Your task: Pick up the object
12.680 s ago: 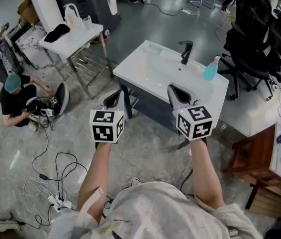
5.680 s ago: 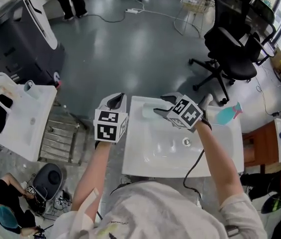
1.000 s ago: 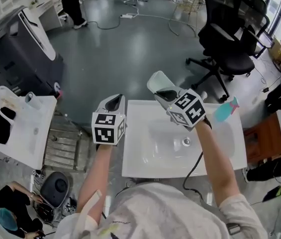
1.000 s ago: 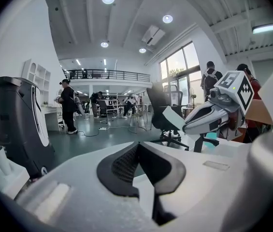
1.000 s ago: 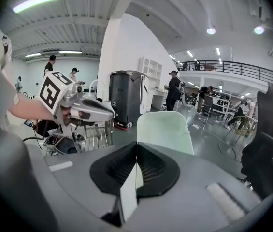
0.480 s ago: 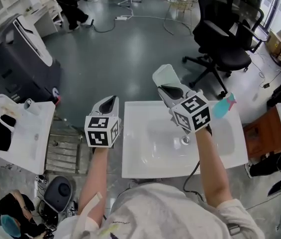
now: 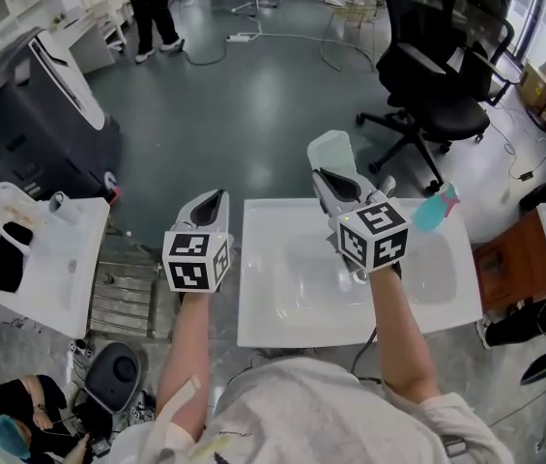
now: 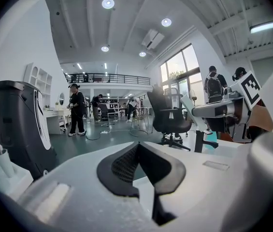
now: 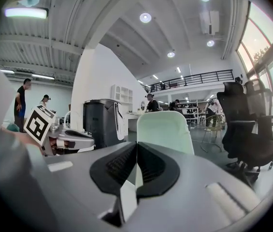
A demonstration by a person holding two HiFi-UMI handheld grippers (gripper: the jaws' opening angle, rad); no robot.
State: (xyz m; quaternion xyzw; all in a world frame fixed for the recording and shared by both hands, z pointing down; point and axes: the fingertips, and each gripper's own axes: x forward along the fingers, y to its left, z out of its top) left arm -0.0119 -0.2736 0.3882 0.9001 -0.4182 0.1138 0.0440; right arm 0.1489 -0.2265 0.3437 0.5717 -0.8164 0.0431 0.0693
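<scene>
Centrally sits the white sink [image 7: 282, 327]. At its nine o'clock, off the rim, the left gripper [image 7: 210, 201] hangs with jaws pressed together on nothing. At twelve o'clock the right gripper [image 7: 335, 184] is clenched on the wall of a pale green cup [image 7: 330, 151], held in the air.

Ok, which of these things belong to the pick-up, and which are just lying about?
In the job:
- pale green cup
- right gripper, shut on the cup and holding it above the white sink

Lying about:
- teal bottle at the sink's far corner
- black office chair
- left gripper, shut and empty
</scene>
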